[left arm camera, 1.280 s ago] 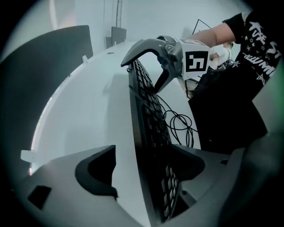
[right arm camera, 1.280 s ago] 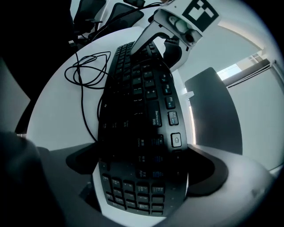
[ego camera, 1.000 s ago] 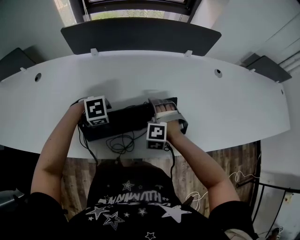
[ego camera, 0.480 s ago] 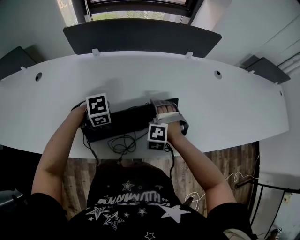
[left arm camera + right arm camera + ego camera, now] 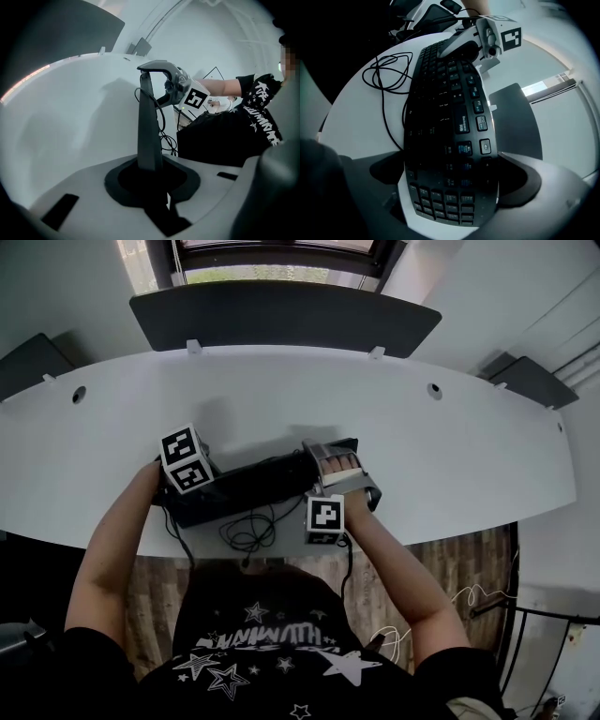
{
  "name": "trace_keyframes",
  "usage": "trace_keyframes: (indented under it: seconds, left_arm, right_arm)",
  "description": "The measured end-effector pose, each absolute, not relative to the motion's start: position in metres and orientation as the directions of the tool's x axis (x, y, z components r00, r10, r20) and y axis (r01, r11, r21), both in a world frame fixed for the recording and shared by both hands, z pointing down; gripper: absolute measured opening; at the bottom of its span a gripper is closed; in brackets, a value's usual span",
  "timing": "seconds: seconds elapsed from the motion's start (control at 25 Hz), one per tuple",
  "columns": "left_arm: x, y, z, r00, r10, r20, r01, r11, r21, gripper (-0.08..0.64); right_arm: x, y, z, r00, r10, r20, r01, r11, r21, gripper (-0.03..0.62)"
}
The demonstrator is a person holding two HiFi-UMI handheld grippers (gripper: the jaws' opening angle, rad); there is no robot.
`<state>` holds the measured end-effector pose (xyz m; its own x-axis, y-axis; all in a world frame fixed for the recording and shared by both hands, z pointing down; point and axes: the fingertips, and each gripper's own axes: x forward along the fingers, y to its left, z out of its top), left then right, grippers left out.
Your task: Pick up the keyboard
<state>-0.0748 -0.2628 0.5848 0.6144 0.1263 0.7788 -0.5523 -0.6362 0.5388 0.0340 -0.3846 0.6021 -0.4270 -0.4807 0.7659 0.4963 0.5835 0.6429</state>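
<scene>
A black curved keyboard (image 5: pixel 253 482) lies near the white desk's front edge, and a gripper holds each end. My left gripper (image 5: pixel 187 486) is at its left end. In the left gripper view the keyboard (image 5: pixel 149 126) shows edge-on between the jaws of my left gripper (image 5: pixel 152 187), which are closing with the dark pads against it. My right gripper (image 5: pixel 336 482) is shut on the right end. In the right gripper view the number-pad end of the keyboard (image 5: pixel 445 140) sits between the two jaws of my right gripper (image 5: pixel 450 206).
The keyboard's cable (image 5: pixel 246 531) lies coiled at the desk's front edge (image 5: pixel 450 521). A dark partition panel (image 5: pixel 281 313) stands behind the desk. The person's torso in a black shirt (image 5: pixel 262 643) is close to the front edge, above wooden floor (image 5: pixel 412 559).
My left gripper has rolled, its marker cube tilting over to the left at the keyboard's left end. The right gripper keeps its hold on the right end.
</scene>
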Motion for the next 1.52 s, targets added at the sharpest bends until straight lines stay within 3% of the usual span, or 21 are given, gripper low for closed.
trace_keyframes:
  seconds: [0.4,0.72,0.92,1.04,1.32,1.52]
  left_arm:
    - [-0.086,-0.260,0.576,0.664,0.104,0.740,-0.562,-0.584,0.586,0.072]
    - [-0.093,-0.269,0.557,0.765,-0.067,0.640,-0.581,-0.501,0.642,0.073]
    - [-0.097,-0.287,0.518,0.831,-0.293,0.473,-0.556,-0.478,0.681,0.072]
    - [-0.106,-0.300,0.497,0.811,-0.444,0.382,-0.571,-0.454,0.684,0.072]
    - [-0.111,-0.307,0.488,0.669,-0.682,0.296,-0.596,-0.254,0.761,0.074]
    - [-0.088,-0.293,0.473,0.654,-0.749,0.108,-0.364,-0.186,0.913,0.098]
  right_arm:
    - [0.023,-0.386,0.574,-0.580,-0.506,0.638,0.361,0.543,0.759,0.574]
    - [0.020,-0.414,0.495,-0.714,-0.560,0.420,-0.022,0.618,0.786,0.574]
    - [0.033,-0.426,0.469,-0.734,-0.584,0.347,-0.326,0.751,0.574,0.574]
    - [0.040,-0.428,0.467,-0.745,-0.577,0.335,-0.416,0.794,0.442,0.574]
    - [0.031,-0.395,0.484,-0.843,-0.406,0.353,-0.370,0.914,0.165,0.572]
    - [0.023,-0.382,0.495,-0.871,-0.347,0.347,-0.369,0.929,0.003,0.572]
